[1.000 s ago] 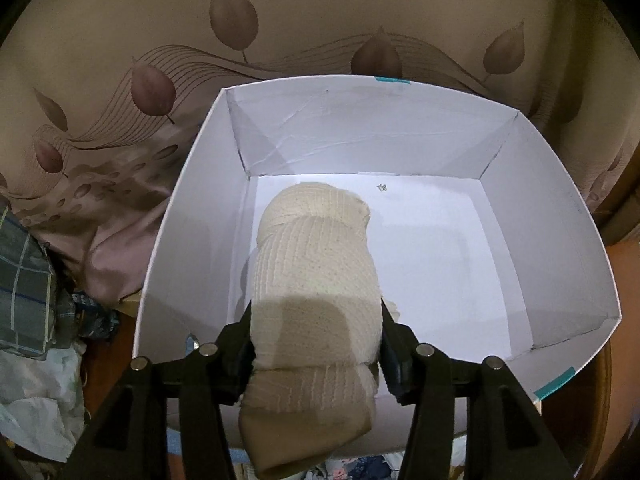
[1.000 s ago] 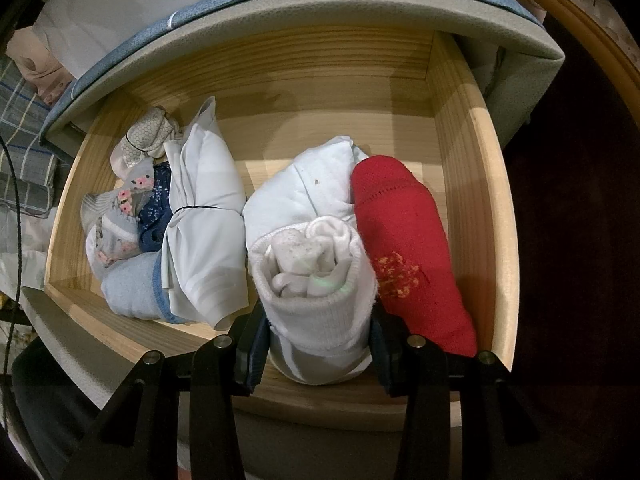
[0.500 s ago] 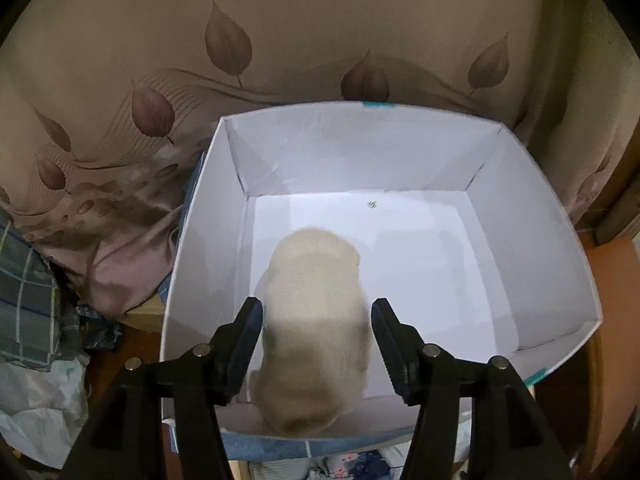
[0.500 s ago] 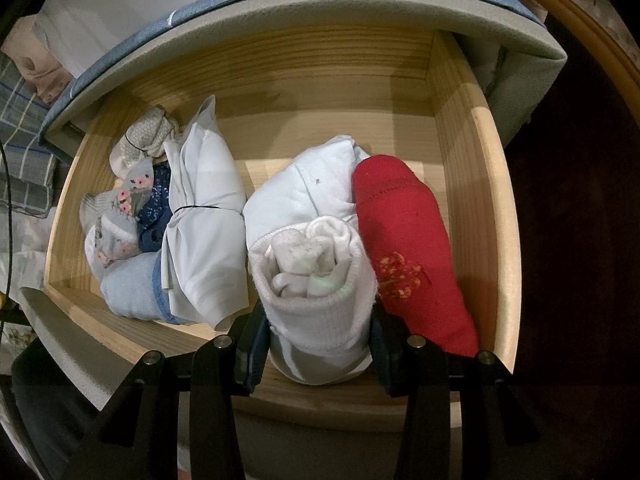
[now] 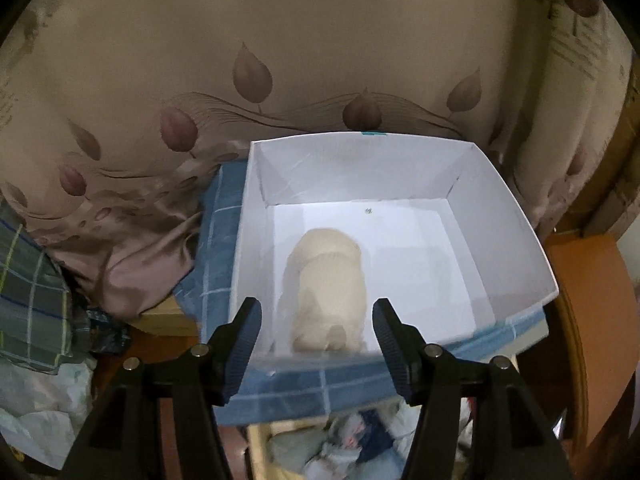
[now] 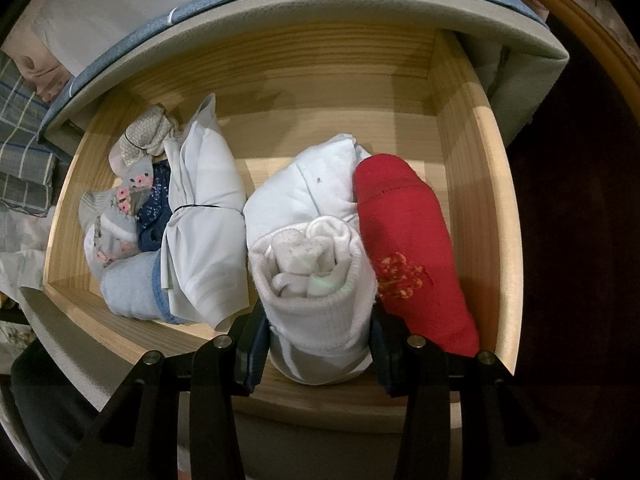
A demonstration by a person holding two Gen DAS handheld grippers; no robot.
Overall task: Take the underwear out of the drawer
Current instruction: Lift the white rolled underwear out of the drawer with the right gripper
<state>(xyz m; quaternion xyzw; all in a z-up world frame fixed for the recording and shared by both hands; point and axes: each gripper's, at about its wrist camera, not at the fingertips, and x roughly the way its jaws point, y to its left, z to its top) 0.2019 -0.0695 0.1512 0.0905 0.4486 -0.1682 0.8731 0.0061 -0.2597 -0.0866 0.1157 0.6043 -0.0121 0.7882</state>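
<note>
While a beige roll [image 5: 328,288] is seen lying released in the white box [image 5: 516,240] beneath the spread left gripper [image 5: 316,334], a white roll [image 6: 316,280] is gripped by the right gripper [image 6: 318,340] in the drawer [image 6: 496,208], others left.

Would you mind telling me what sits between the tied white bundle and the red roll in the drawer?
In the right wrist view, a white roll, gripped by the right gripper, sits between the tied bundle and the red roll.
</note>
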